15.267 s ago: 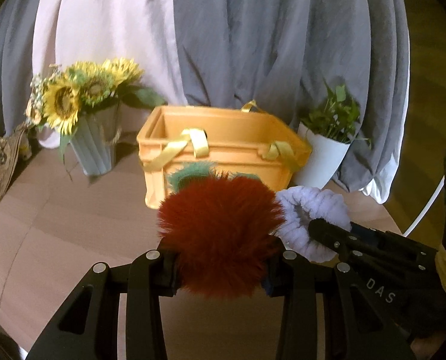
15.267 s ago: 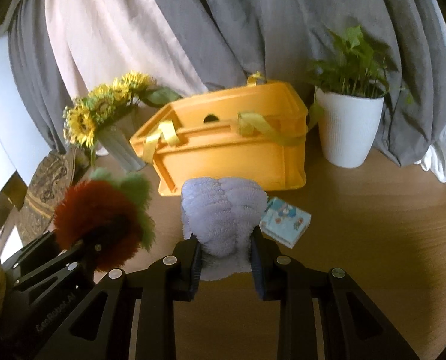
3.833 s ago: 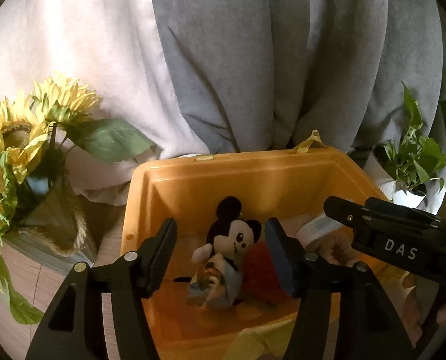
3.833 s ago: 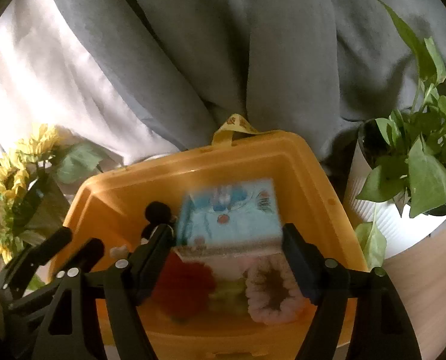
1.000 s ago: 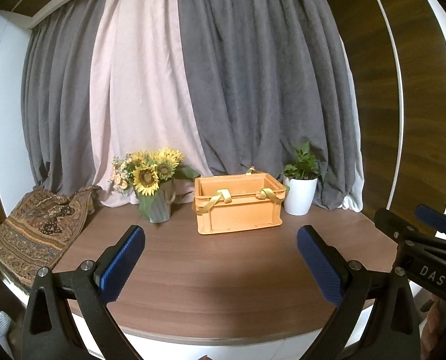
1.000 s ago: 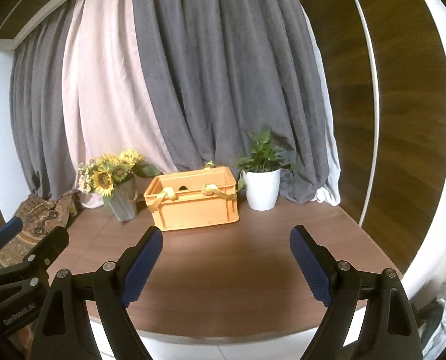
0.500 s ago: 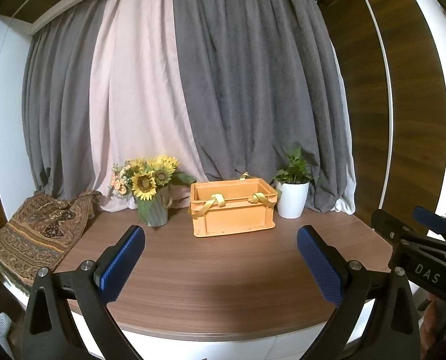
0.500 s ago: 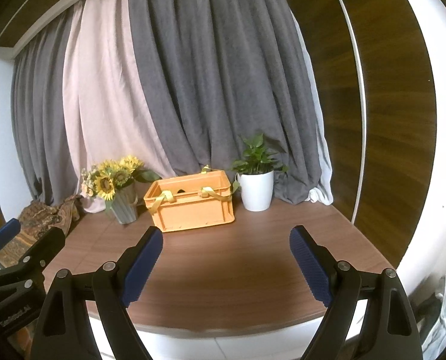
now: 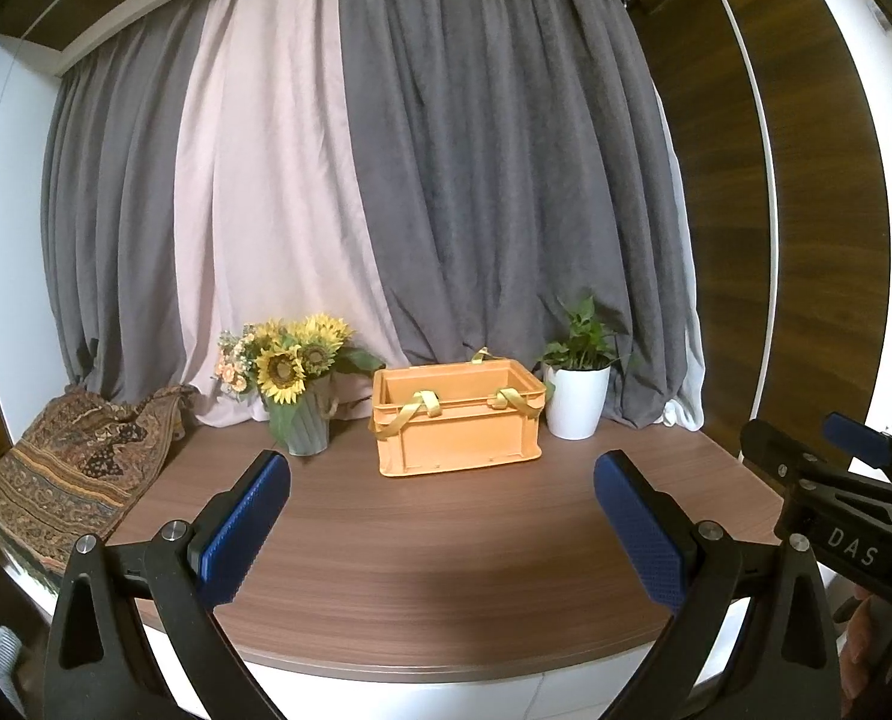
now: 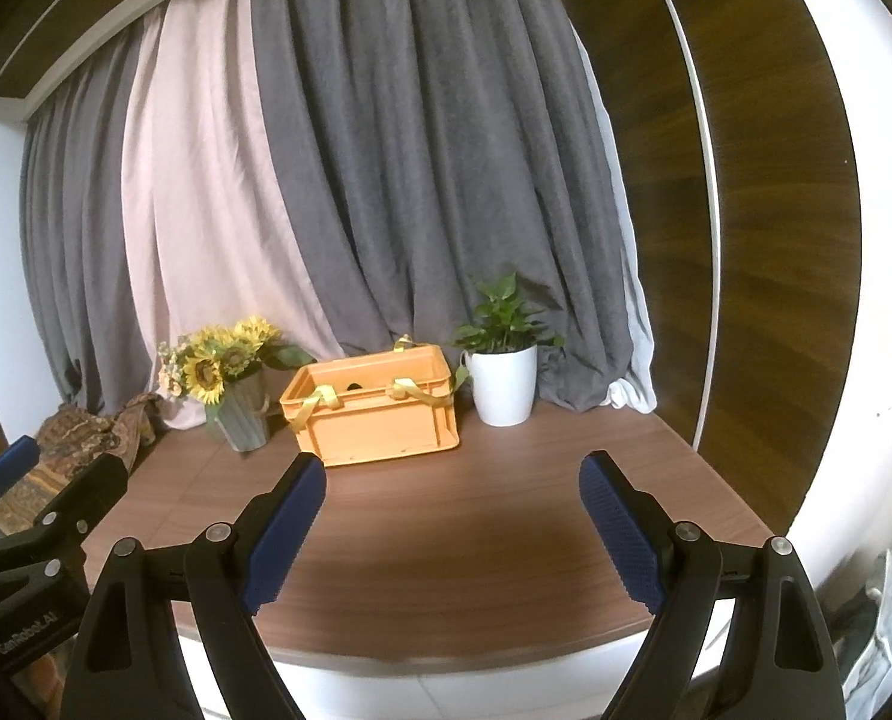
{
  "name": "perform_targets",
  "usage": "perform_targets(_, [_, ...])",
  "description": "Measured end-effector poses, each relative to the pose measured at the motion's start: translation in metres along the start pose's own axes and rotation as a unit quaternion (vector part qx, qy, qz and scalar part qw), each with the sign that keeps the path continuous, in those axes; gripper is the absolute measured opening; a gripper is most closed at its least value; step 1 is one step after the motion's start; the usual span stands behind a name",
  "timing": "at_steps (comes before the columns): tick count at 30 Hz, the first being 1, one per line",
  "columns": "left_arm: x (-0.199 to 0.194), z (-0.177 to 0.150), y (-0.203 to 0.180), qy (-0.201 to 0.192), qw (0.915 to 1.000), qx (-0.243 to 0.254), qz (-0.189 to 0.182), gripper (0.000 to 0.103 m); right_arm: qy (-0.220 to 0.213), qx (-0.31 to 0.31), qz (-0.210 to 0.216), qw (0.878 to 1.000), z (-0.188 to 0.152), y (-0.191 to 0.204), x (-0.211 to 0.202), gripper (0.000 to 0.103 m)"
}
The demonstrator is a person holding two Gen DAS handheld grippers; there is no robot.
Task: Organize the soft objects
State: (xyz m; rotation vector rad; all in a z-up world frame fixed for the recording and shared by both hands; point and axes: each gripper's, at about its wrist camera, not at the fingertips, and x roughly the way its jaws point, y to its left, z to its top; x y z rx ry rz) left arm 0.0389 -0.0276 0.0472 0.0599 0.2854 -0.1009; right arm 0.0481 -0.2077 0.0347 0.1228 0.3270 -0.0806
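**Both grippers spread wide, crate well ahead**

Up front, the left gripper (image 9: pixel 440 510) holds its two blue-padded fingers (image 9: pixel 245 525) far apart with nothing between them; only bare wooden table (image 9: pixel 446 570) shows in the gap. Well beyond the fingertips, a little toward the right-hand finger's side of centre, the orange crate (image 9: pixel 455 429) stands upright on the table with its yellow strap handles (image 9: pixel 419 408) draped over the front rim. What lies inside it cannot be seen from this view. Just beside the crate, on the left finger's side, a vase of sunflowers (image 9: pixel 293 378) stands; on the right finger's side is a white pot with a green plant (image 9: pixel 578 399). Far out past the left finger a patterned cloth (image 9: pixel 74 468) lies at the table's end.

Likewise the right gripper (image 10: pixel 452 498) stands wide open and empty, its blue pads (image 10: pixel 620 540) clear of everything. From its camera the crate (image 10: pixel 380 423) sits well ahead, closer to the left finger's line, and a small dark shape shows just above the crate's near rim, too small to identify. Grey and pale pink curtains (image 10: pixel 326 180) hang behind everything, apart from both grippers.
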Motion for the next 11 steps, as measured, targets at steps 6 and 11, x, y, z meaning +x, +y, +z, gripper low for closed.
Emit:
perform_targets(6, [0.0001, -0.0007, 0.0006, 0.001, 1.0000, -0.002, -0.002, 0.103, -0.001, -0.001, 0.000, 1.000, 0.0000, -0.0005, -0.0004, 0.088])
perform_targets(11, [-0.0003, -0.0010, -0.0001, 0.002, 1.0000, -0.002, -0.001, 0.103, 0.000, 0.000, -0.001, 1.000, -0.0003, 0.0011, -0.0005, 0.088])
